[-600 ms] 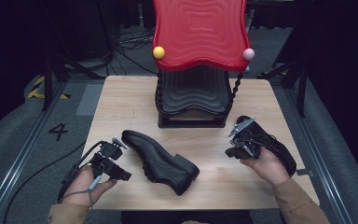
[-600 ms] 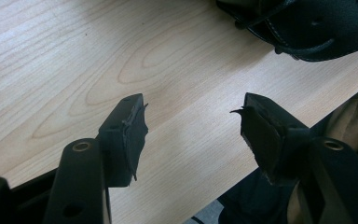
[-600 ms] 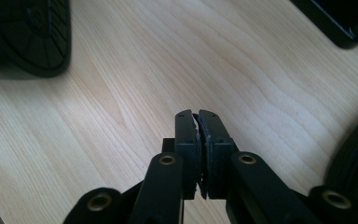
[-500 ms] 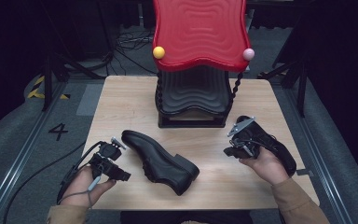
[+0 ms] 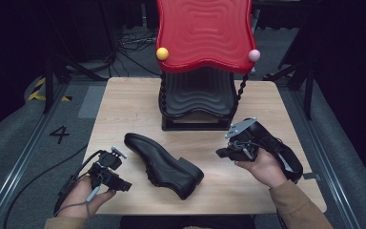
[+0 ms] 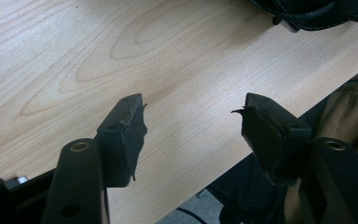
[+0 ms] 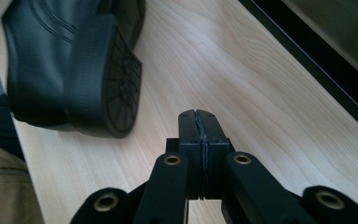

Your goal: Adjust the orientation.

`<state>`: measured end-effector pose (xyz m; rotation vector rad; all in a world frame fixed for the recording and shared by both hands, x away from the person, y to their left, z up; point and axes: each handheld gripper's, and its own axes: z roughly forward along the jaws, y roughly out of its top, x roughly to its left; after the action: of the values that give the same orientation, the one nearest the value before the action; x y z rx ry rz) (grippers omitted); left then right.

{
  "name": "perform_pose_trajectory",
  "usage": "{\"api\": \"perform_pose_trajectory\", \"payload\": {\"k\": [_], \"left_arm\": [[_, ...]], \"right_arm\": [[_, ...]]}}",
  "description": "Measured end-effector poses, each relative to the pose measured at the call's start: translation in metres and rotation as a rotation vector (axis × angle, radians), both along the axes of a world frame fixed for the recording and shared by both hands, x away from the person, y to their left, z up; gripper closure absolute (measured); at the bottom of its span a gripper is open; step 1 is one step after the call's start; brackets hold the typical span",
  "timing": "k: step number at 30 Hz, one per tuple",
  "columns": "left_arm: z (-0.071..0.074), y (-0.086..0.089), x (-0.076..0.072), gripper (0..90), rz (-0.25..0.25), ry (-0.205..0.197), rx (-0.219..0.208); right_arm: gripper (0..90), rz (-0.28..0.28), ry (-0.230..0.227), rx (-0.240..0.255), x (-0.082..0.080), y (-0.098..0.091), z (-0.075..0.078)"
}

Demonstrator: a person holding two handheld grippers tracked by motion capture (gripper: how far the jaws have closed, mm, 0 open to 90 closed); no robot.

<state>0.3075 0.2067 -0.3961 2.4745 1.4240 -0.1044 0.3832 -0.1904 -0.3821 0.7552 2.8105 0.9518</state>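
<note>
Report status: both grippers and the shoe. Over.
Left gripper open, empty. Right gripper shut, empty. Black shoe on the table between them, untouched. Nothing in the way.

One black leather dress shoe (image 5: 164, 165), smooth and glossy, lies on its side on the wooden counter (image 5: 124, 109), lower centre of the high view. Toe toward upper left, heel toward lower right. In the right gripper view its ribbed heel sole (image 7: 119, 74) faces out, upper left.
</note>
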Motion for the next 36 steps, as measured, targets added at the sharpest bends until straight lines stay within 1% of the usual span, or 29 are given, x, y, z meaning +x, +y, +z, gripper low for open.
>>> {"api": "perform_pose_trajectory", "payload": {"k": [3,5,7,8,9,12,16,17,18,20,25,27,33,35,36], "left_arm": [[0.000,0.000,-0.001,39.5,0.001,-0.001,-0.003],[0.000,0.000,-0.001,39.5,0.003,-0.008,-0.005],[0.000,-0.001,-0.003,39.8,-0.009,-0.012,-0.014],[0.000,-0.001,-0.003,40.6,-0.009,-0.012,-0.014],[0.001,-0.002,-0.004,41.0,-0.017,-0.020,-0.017],[0.002,-0.002,-0.005,42.0,-0.022,-0.026,-0.017],[0.003,-0.003,-0.004,41.7,-0.027,-0.027,-0.022],[0.002,-0.003,-0.004,41.7,-0.031,-0.027,-0.020],[0.002,-0.003,-0.004,41.6,-0.030,-0.025,-0.021],[0.001,-0.003,-0.003,41.4,-0.030,-0.026,-0.017],[0.001,-0.004,-0.003,40.9,-0.032,-0.022,-0.019],[0.001,-0.003,-0.003,40.3,-0.033,-0.027,-0.016],[0.000,-0.004,-0.003,40.1,-0.028,-0.017,-0.018],[0.000,-0.004,-0.003,40.0,-0.029,-0.017,-0.018],[0.000,-0.004,-0.003,39.9,-0.027,-0.022,-0.018]], "right_arm": [[89.7,0.023,0.003,0.029,-0.003,0.006,0.001],[89.7,0.042,-0.003,0.041,-0.005,0.011,0.001],[89.6,0.083,-0.020,0.063,-0.009,0.017,0.001],[89.6,0.083,-0.020,0.063,-0.009,0.017,0.001],[89.6,0.105,-0.011,0.074,-0.013,0.024,-0.001],[89.6,0.136,-0.008,0.079,-0.018,0.034,-0.003],[89.6,0.192,-0.024,0.057,-0.026,0.047,-0.006],[89.6,0.192,-0.024,0.057,-0.026,0.047,-0.006],[89.6,0.209,-0.016,0.060,-0.029,0.051,-0.009],[89.6,0.225,-0.016,0.050,-0.031,0.055,-0.012],[89.6,0.240,-0.016,0.044,-0.035,0.061,-0.014],[89.6,0.245,-0.018,0.035,-0.036,0.063,-0.017],[89.8,0.242,-0.014,0.043,-0.035,0.062,-0.018],[89.8,0.247,-0.021,0.044,-0.035,0.061,-0.018],[89.8,0.250,-0.033,0.040,-0.035,0.061,-0.018]]}}
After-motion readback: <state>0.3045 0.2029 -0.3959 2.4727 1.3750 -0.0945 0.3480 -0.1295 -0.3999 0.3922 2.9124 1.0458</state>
